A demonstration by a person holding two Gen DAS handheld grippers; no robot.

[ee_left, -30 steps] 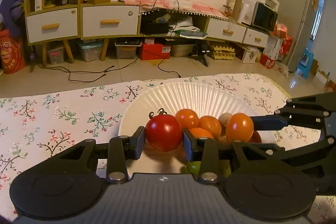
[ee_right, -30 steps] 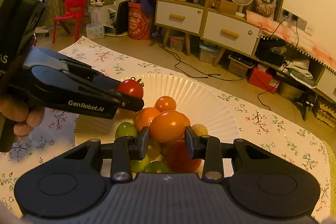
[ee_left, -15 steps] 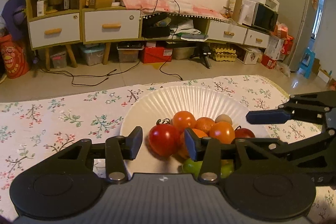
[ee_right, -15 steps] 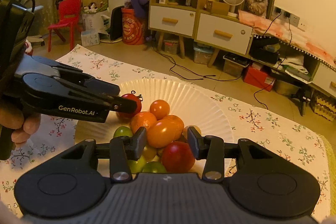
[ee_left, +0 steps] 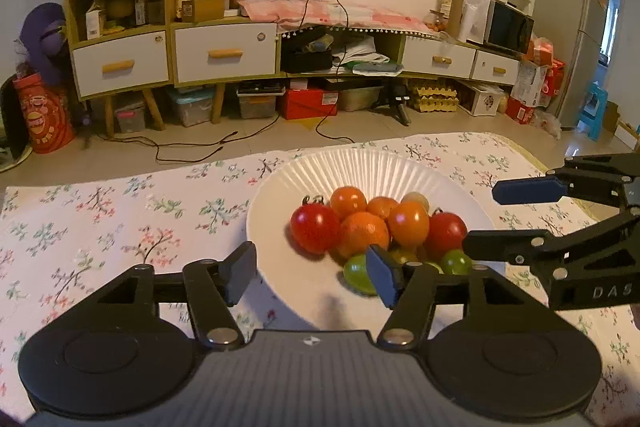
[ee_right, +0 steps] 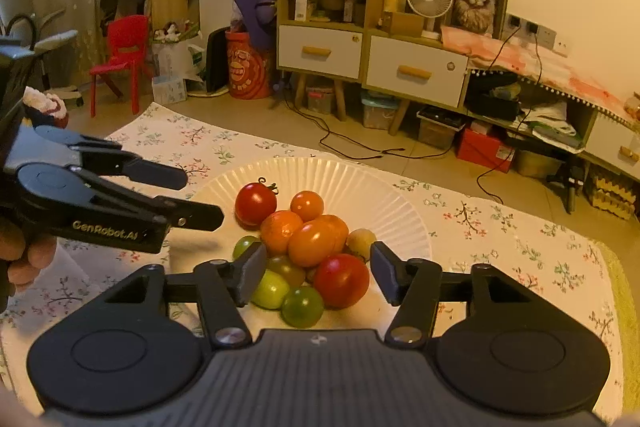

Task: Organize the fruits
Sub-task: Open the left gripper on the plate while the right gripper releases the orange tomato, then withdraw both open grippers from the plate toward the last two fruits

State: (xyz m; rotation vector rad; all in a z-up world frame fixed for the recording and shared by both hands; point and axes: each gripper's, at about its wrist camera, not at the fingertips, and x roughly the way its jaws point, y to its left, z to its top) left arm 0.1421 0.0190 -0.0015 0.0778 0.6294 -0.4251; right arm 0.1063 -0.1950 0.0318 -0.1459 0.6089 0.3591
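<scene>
- One floral tablecloth (ee_left: 120, 227) covers the whole work surface, and the fluted white paper plate (ee_left: 372, 167) sits on it, carrying every fruit in view.
- The fruits lie in one touching pile in the plate's middle: a red tomato (ee_left: 314, 229) at the pile's left edge, orange ones (ee_left: 408, 223) in the centre, another red one (ee_right: 342, 281), and green ones (ee_right: 302, 307) on the near side.
- The left gripper (ee_left: 312, 273) has just been opening; its jaws stand spread with nothing between them, the red tomato lying free on the plate beyond.
- The right gripper (ee_right: 318, 273) has likewise just been opening and is spread; fruit shows in the gap between its fingers, but neither pad presses on any.
- Risk, as I judge it: the pile is loose and heaped, so a finger nudging one round fruit while pulling away could set others rolling, perhaps over the shallow rim.
- A second risk: both grippers crowd the same plate, so they could knock together, or one could catch the light plate's edge and shift it.
- Hard to tell: the lowest fruits are covered by those above and by the right finger in the left view, so an exact count is not possible, and a pale fruit (ee_right: 362, 241) at the back cannot be identified.
</scene>
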